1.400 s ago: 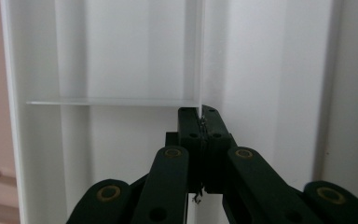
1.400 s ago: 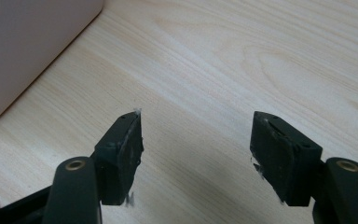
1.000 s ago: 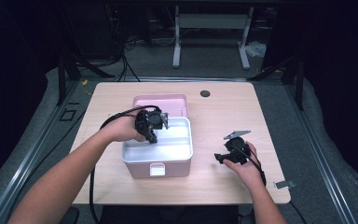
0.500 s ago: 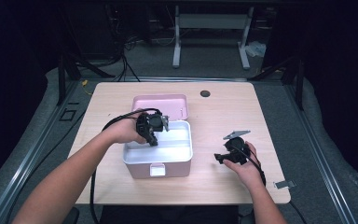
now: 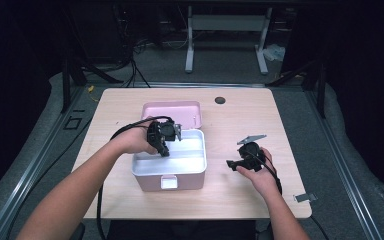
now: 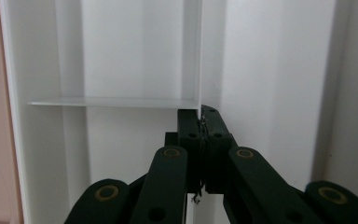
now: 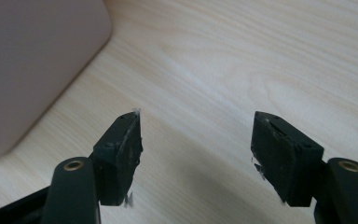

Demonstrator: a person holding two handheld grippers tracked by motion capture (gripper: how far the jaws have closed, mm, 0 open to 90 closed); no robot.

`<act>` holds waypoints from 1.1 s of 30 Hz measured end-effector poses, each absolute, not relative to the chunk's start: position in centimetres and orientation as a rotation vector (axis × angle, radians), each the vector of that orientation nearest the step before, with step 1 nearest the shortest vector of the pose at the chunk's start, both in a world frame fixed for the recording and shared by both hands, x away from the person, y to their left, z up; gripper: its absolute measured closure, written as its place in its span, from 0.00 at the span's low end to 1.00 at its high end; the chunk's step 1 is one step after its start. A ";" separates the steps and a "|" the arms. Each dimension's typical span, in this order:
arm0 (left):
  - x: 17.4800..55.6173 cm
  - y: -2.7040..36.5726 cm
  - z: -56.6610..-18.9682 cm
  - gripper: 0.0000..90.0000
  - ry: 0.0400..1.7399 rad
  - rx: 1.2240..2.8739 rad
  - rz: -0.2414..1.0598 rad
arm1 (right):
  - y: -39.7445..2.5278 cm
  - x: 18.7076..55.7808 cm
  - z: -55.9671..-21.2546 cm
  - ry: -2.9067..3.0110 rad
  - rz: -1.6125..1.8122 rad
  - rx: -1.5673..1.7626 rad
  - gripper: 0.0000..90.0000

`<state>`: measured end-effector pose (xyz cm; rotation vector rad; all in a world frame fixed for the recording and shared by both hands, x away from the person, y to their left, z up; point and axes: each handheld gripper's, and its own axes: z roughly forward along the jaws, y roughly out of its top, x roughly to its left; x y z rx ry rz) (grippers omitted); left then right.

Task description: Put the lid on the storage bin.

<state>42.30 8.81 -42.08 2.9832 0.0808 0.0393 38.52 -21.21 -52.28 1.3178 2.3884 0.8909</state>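
Since a second ago almost nothing has shifted — the left tool stays clamped on the white divider inside the pink box, so the pull seems barely begun. The right tool idles wide open and empty over the tabletop. The lid lies behind, nothing obstructing.

The high view is looking forward and down from above the person's side, taking in the whole table from some way off. The left gripper view is looking very close along its jaws into the white inside of the box, also shown mid-table from above. The right gripper view is facing down close at the tabletop, catching the box's pink corner.
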 end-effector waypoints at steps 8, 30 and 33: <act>42.2 8.7 -42.1 0.98 0.089 2.989 0.056 | -19.9 40.5 -50.7 2.360 0.935 1.353 0.37; 41.4 10.2 -42.4 0.97 0.145 2.871 0.124 | -15.6 47.4 -44.8 2.307 1.040 1.351 0.48; 41.4 10.8 -42.5 0.97 0.162 2.830 0.112 | -15.1 48.0 -44.2 2.287 1.063 1.346 0.51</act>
